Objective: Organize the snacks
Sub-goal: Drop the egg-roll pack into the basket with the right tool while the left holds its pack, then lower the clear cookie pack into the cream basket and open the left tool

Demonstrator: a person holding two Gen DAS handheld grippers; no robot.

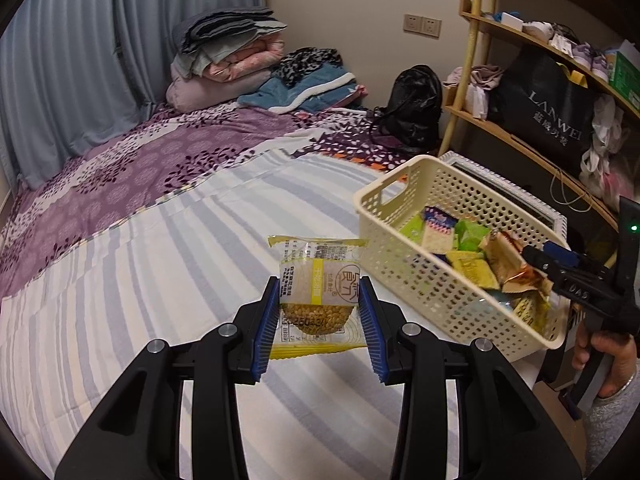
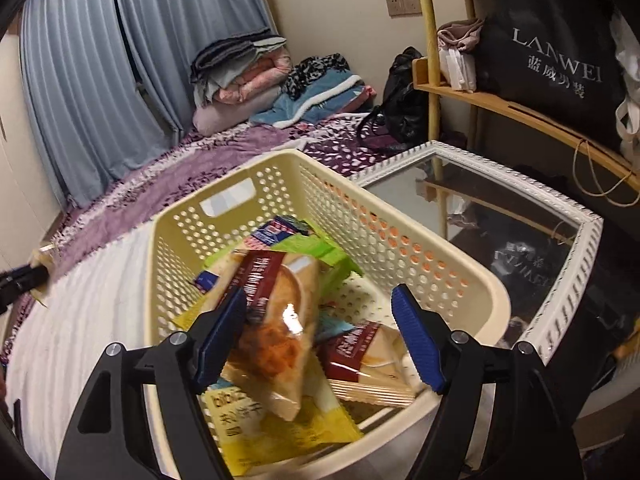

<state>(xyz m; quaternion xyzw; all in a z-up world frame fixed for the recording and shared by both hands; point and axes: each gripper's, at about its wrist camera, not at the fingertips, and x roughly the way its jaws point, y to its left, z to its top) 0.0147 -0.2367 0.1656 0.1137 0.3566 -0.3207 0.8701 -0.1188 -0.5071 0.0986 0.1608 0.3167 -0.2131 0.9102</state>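
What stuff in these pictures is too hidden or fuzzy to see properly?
- Right wrist view: the bread packet is blurred, so its print is unreadable.
- Right wrist view: snacks at the bottom of the basket are buried under other packets.
- Left wrist view: the lower part of the yellow snack packet hides behind the left tool.

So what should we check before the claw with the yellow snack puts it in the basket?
1. Left claw shut on the yellow snack packet: ok, both blue pads press its sides.
2. Packet lifted off the striped sheet: cannot tell.
3. Cream basket open on top with room: ok, snacks lie well below its rim.
4. Right claw out of the way: not ok, it hangs over the basket.
5. Right claw has let go: ok, its pads stand apart, and the bread packet between them lies in the basket.
6. Basket sitting steady: cannot tell; it rests near the bed's edge.
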